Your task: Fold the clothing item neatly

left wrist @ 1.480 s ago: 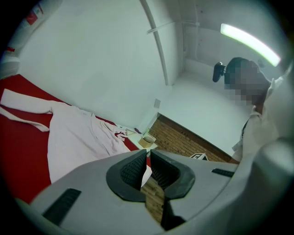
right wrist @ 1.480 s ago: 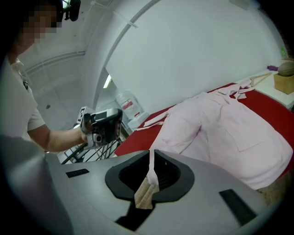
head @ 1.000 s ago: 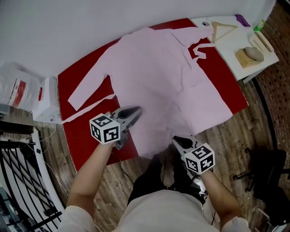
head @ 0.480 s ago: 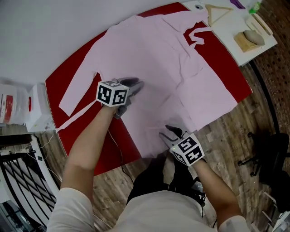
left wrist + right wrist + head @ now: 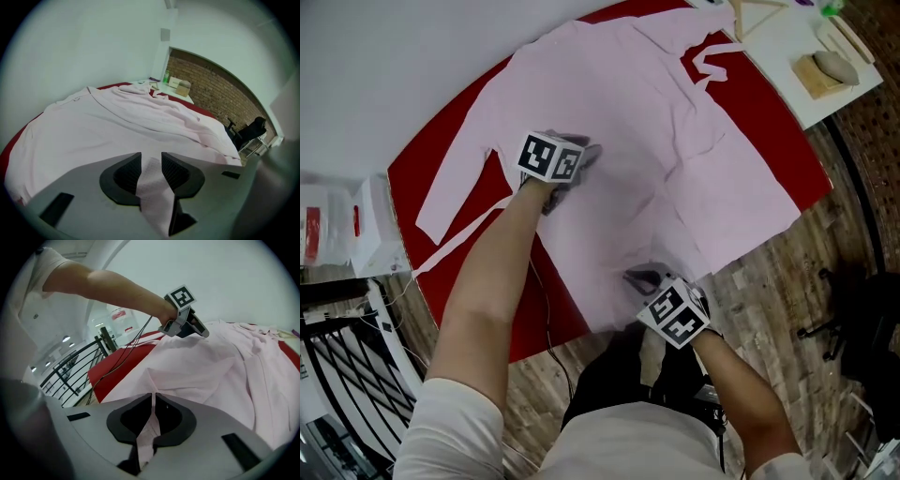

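Note:
A pale pink long-sleeved garment (image 5: 656, 122) lies spread flat on the red table (image 5: 455, 136). My left gripper (image 5: 589, 152) is low over its body, near the left armpit. In the left gripper view its jaws have just been opening, and they stand apart with pink cloth (image 5: 117, 126) showing in the gap of the gripper (image 5: 151, 161). My right gripper (image 5: 630, 275) is at the near hem. In the right gripper view its jaws have just been closing, and the gripper (image 5: 153, 397) pinches a thin fold of the hem (image 5: 220, 371). The left gripper (image 5: 205, 333) also shows there.
A white side table (image 5: 787, 56) at the top right carries a wooden hanger and a wooden block (image 5: 834, 67). White bags (image 5: 337, 220) and a black railing (image 5: 337, 366) are at the left. A pale sash (image 5: 464, 236) trails off the table. A dark chair (image 5: 862, 319) stands at the right.
My left gripper has moved forward and down onto the garment's body. My right gripper has dropped to the near hem, opened, then closed on a fold.

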{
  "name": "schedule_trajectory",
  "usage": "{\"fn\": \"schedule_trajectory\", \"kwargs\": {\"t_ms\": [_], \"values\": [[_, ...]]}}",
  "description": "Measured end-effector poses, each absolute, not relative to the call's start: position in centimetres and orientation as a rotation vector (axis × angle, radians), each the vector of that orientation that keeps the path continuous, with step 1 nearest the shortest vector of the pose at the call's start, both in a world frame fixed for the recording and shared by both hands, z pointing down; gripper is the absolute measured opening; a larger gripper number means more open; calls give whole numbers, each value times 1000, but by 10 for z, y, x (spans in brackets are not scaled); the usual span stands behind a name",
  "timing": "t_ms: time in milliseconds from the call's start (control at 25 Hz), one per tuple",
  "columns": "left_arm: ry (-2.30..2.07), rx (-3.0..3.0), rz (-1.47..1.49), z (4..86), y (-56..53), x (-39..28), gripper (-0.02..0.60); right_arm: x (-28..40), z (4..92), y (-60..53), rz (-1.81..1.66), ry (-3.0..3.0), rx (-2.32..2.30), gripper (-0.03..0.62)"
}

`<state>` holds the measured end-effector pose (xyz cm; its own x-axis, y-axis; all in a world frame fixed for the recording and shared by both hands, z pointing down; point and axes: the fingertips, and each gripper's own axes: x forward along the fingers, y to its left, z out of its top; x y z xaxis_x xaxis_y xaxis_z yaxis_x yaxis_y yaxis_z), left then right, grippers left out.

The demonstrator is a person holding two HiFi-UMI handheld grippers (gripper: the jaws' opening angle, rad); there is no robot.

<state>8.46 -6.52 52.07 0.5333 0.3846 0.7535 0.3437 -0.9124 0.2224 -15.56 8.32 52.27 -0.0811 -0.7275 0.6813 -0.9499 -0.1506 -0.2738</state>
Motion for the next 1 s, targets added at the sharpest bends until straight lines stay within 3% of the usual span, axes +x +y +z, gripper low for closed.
{"fn": "schedule_trajectory", "kwargs": {"t_ms": [80,320,440,600,680,760,1000], "values": [[638,2697,1407,532,-66,86,114,-156,521,97,1090,-1821,1905,28],[569,2693,1369,541,-77,92,110,-145,512,119,1024,-1818,1947,29],[575,2714,1359,541,-75,90,110,-143,519,116,993,-1835,1895,174],[588,2743,1378,542,-74,89,112,-138,537,118,1034,-1753,1880,173],[593,2748,1391,542,-74,90,112,-133,537,119,1063,-1728,1906,148],[605,2743,1415,542,-74,89,112,-132,535,122,1075,-1726,1911,32],[632,2676,1333,528,-68,85,112,-138,525,141,1054,-1740,1918,20]]}}
